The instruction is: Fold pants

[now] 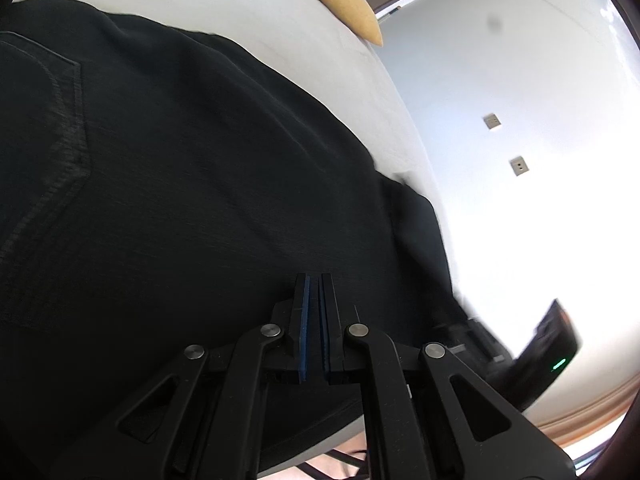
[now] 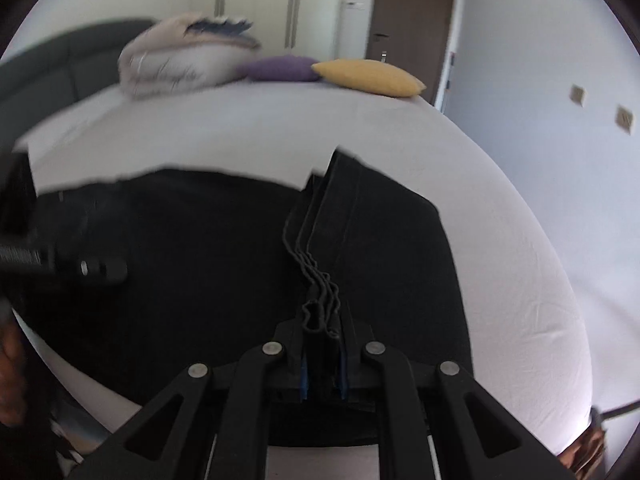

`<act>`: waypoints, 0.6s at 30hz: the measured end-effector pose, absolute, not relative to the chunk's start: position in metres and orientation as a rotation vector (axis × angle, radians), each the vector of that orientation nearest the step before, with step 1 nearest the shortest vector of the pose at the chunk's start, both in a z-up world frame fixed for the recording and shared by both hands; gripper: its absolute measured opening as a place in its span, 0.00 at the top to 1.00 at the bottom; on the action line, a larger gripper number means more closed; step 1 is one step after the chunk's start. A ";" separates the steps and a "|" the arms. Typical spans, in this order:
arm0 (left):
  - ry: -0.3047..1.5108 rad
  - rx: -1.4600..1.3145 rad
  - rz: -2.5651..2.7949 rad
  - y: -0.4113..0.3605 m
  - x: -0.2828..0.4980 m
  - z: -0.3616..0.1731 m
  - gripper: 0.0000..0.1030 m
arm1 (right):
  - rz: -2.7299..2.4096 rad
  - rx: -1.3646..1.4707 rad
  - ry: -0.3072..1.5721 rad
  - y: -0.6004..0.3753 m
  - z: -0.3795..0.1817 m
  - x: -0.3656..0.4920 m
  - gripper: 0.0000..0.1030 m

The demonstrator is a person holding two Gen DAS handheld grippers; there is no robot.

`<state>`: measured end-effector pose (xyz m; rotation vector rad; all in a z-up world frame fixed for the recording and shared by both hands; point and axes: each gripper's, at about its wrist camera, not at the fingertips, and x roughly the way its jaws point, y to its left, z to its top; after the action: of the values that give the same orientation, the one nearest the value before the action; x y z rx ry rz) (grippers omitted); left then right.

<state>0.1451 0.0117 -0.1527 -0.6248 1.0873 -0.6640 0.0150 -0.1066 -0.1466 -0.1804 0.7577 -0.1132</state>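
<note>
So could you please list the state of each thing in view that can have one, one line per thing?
Pants: spread on the bed, one end folded over onto the rest.
Right gripper: shut on the stacked hem edges of the pants.
Left gripper: shut, nothing between its pads, over the fabric.
Door: closed.
Bed sheet: mostly smooth, lightly wrinkled at right.
Yellow cushion: lying flat on the bed.

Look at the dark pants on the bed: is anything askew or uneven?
Yes. On the pants, the stacked hem edges in the right gripper sit staggered and wavy, not flush.
</note>
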 end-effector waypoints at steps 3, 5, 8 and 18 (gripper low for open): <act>1.109 -0.626 -0.706 -0.007 0.149 -0.151 0.96 | -0.135 -0.262 0.729 -0.097 -0.156 0.012 0.88; 1.122 -0.621 -0.727 -0.021 0.153 -0.149 0.95 | -0.137 -0.263 0.720 -0.096 -0.153 0.010 0.88; 1.147 -0.650 -0.764 -0.042 0.165 -0.144 0.79 | -0.143 -0.284 0.695 -0.091 -0.147 0.006 0.88; 1.221 -0.699 -0.821 -0.069 0.191 -0.142 0.22 | -0.097 -0.354 0.645 -0.054 -0.134 -0.011 0.88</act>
<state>0.1911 -0.0695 -0.1419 -0.6988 1.2213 -0.8213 -0.0109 -0.0542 -0.1336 -0.3542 0.6451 -0.0972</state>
